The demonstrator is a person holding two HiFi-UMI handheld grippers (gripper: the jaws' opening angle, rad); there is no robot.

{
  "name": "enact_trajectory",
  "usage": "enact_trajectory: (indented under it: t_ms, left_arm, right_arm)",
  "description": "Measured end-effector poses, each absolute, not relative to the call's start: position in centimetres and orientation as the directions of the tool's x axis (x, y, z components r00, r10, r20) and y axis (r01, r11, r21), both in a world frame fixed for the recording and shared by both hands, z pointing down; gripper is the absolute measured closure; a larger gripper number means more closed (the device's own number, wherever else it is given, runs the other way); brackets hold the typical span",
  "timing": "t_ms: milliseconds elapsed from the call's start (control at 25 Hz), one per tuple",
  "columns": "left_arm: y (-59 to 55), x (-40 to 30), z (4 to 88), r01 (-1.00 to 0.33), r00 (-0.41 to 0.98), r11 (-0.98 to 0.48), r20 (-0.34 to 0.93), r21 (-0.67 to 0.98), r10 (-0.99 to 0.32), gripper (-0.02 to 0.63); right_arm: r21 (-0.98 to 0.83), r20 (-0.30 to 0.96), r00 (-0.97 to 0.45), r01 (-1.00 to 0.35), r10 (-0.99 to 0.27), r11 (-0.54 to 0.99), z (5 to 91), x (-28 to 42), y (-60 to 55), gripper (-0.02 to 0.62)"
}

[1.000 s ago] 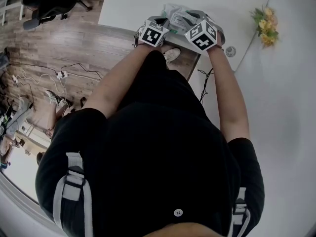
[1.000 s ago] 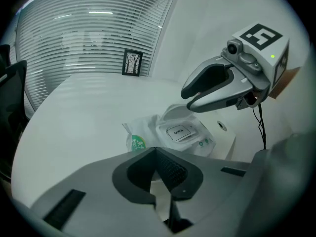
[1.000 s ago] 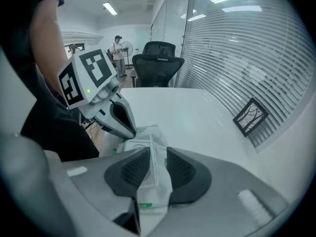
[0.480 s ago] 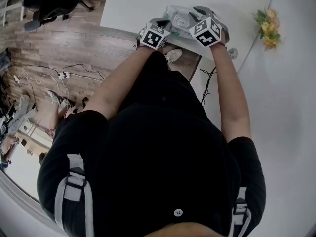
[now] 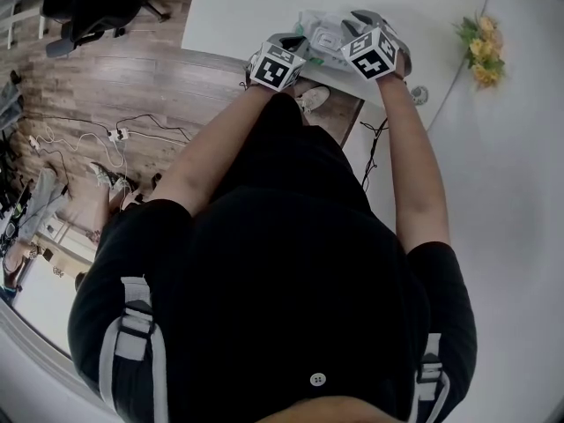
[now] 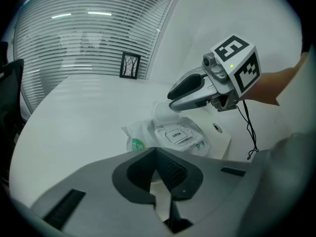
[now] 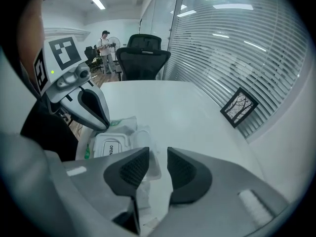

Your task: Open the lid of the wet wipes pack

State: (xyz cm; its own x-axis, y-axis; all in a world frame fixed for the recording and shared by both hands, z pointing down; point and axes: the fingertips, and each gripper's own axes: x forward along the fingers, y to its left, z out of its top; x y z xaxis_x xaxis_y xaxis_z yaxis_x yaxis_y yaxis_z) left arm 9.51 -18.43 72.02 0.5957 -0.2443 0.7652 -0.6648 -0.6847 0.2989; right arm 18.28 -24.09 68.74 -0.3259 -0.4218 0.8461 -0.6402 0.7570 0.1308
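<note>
The wet wipes pack lies on the white table, white with a green patch and an "OPEN" sticker. Its translucent lid stands flipped up at the far end. My right gripper reaches over the lid from the right. In the right gripper view the lid rests against one pad, and a gap shows between the jaws of my right gripper. My left gripper is closed on the pack's near wrapper edge by the green patch. In the head view the pack lies between the left gripper and the right gripper.
A framed picture leans against the window blinds at the back. Yellow flowers stand at the right of the table, and a cable grommet sits beside the pack. An office chair is at the table's far end.
My right gripper has moved farther out over the pack, away from my body. The left gripper has stayed where it was.
</note>
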Motion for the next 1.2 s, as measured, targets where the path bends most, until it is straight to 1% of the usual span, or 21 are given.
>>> enact_trajectory:
  t_ms: [120, 440, 640, 920, 1200]
  left_arm:
    - [-18.7, 9.5, 70.8, -0.662, 0.608, -0.688, 0.751, 0.298, -0.259, 0.598]
    - [-19.0, 10.2, 65.6, -0.62, 0.693, -0.721, 0.647, 0.311, -0.317, 0.598]
    - [-18.5, 10.7, 63.5, -0.605, 0.717, -0.738, 0.608, 0.3, -0.341, 0.598]
    - [-17.9, 10.9, 60.8, -0.597, 0.733, -0.755, 0.566, 0.27, -0.377, 0.598]
    - [-16.9, 11.7, 55.1, -0.552, 0.782, -0.806, 0.468, 0.214, -0.412, 0.598]
  right_arm:
    - [0.132, 0.84, -0.326, -0.653, -0.434, 0.745, 68.4, 18.5, -24.0, 0.467]
    - [0.119, 0.805, -0.349, -0.697, -0.48, 0.707, 66.1, 18.5, -22.8, 0.462]
    - [0.118, 0.774, -0.366, -0.719, -0.517, 0.685, 64.8, 18.9, -22.0, 0.462]
    - [0.079, 0.682, -0.415, -0.777, -0.602, 0.624, 61.5, 19.8, -20.4, 0.462]
    - [-0.009, 0.538, -0.489, -0.818, -0.687, 0.575, 55.3, 20.0, -18.2, 0.463]
